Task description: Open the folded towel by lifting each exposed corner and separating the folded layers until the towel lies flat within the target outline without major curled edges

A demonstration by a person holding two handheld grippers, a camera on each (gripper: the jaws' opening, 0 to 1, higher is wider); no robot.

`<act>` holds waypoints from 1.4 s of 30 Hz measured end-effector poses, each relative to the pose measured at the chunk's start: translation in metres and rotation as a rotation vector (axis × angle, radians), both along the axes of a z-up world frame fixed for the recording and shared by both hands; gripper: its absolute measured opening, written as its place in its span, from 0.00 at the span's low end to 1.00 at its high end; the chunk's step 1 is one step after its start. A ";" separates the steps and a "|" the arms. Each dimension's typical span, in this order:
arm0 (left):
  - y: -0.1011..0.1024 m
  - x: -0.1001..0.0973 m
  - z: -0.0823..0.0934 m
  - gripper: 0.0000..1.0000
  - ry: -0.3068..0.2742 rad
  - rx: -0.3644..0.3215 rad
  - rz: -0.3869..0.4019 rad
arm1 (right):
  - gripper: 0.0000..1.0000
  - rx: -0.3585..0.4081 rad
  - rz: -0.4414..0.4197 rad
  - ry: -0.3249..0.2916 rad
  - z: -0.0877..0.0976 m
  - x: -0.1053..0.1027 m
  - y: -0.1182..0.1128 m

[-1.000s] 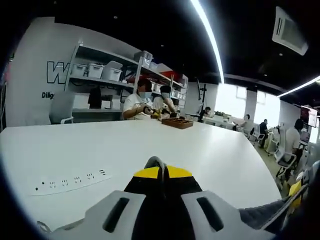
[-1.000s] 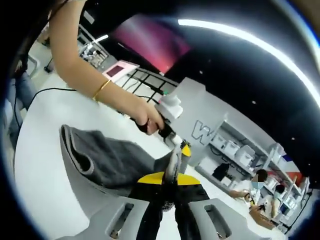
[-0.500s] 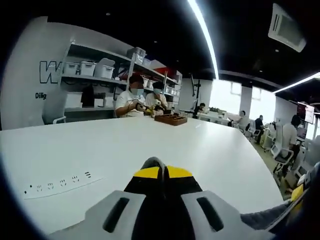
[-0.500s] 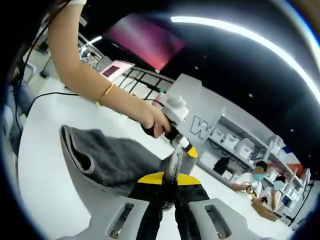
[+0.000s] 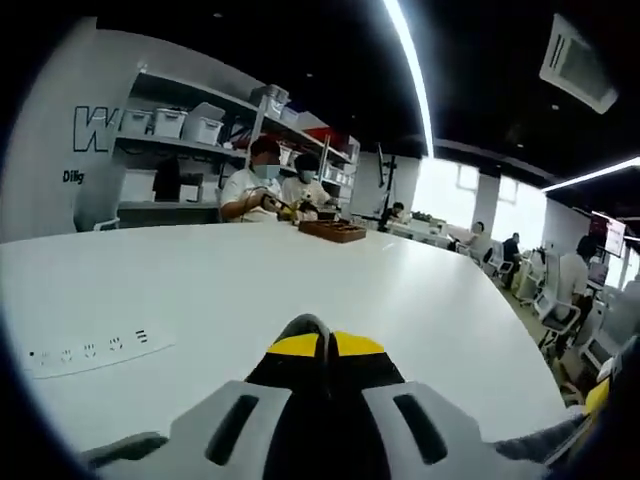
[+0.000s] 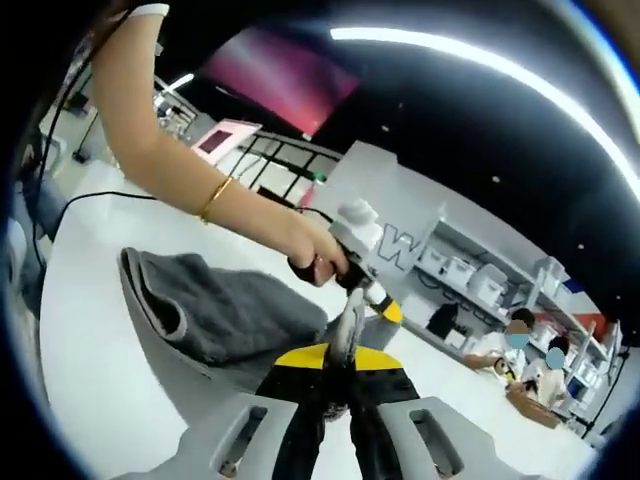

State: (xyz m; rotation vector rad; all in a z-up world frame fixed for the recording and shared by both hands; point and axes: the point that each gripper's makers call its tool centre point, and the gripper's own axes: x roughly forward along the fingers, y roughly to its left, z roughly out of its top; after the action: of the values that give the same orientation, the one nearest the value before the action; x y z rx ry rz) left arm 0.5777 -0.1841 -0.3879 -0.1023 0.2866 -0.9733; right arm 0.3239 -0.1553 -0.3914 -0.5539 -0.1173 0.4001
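In the right gripper view the right gripper (image 6: 345,340) has its jaws pressed together on a fold of the grey towel (image 6: 215,310), which hangs from the pinch and drapes back to the left over the white table (image 6: 90,390). The towel's rolled edge curls at the left, as it did a second ago. The person's hand (image 6: 318,262) grips the handle of the left gripper (image 6: 380,305), which now sits a little further right and lower beside the pinched cloth than before.

In the left gripper view the left gripper's jaws are closed tip to tip; whether cloth sits between them I cannot tell. The power strip (image 5: 85,350) has slid left and lower in this view since the earlier frame, as the camera turns. People (image 5: 270,185) sit at the far shelves (image 5: 190,125), beside a wooden tray (image 5: 332,231).
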 end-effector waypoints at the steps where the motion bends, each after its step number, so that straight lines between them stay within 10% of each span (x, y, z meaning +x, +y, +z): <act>1: -0.002 0.000 -0.002 0.02 0.009 -0.003 0.001 | 0.00 0.005 -0.001 0.004 -0.001 -0.001 -0.001; 42: -0.047 -0.020 -0.042 0.02 0.182 -0.089 0.051 | 0.10 0.387 -0.054 0.121 -0.027 -0.021 -0.042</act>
State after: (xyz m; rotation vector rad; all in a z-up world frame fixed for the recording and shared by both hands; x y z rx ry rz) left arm 0.5580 -0.2307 -0.4296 -0.2790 0.4054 -0.9278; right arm 0.3027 -0.1976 -0.4180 -0.1505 -0.0607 0.3467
